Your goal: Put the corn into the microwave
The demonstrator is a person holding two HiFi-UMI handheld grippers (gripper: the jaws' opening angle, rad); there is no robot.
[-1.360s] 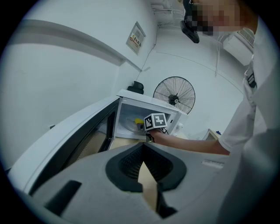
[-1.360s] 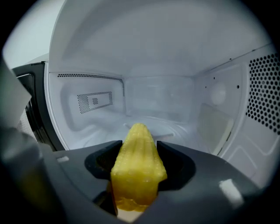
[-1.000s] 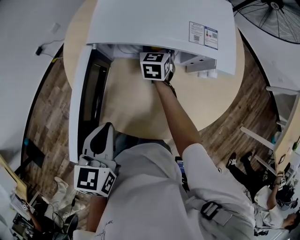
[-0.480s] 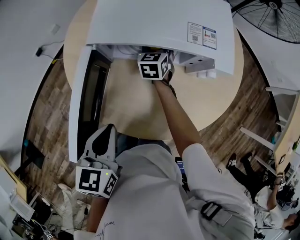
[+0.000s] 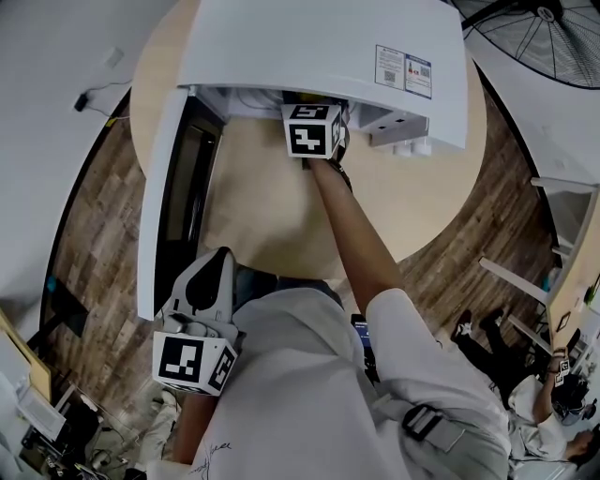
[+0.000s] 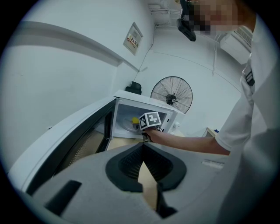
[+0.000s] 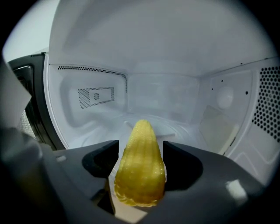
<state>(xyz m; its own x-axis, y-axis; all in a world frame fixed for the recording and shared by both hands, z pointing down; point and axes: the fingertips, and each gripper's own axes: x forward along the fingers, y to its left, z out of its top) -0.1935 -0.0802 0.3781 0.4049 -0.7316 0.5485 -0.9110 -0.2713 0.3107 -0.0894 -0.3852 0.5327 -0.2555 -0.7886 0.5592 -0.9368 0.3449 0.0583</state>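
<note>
The yellow corn cob (image 7: 140,166) lies tip-first between the jaws of my right gripper (image 7: 141,146), inside the white microwave's cavity (image 7: 166,96). The jaws have just been opening: they stand wide, with a gap at the left pad (image 7: 103,164). In the head view the right gripper's marker cube (image 5: 312,129) sits at the microwave's (image 5: 328,47) opening, its jaws hidden under the top. The left gripper view shows the corn (image 6: 134,121) as a yellow spot in the cavity. My left gripper (image 5: 216,258) hangs near my body, shut and empty.
The microwave door (image 5: 159,187) stands swung open toward me on the left. The oven sits on a round wooden table (image 5: 272,206). A floor fan (image 5: 553,28) stands beyond the table at the right. Perforated vents line the cavity's right wall (image 7: 267,100).
</note>
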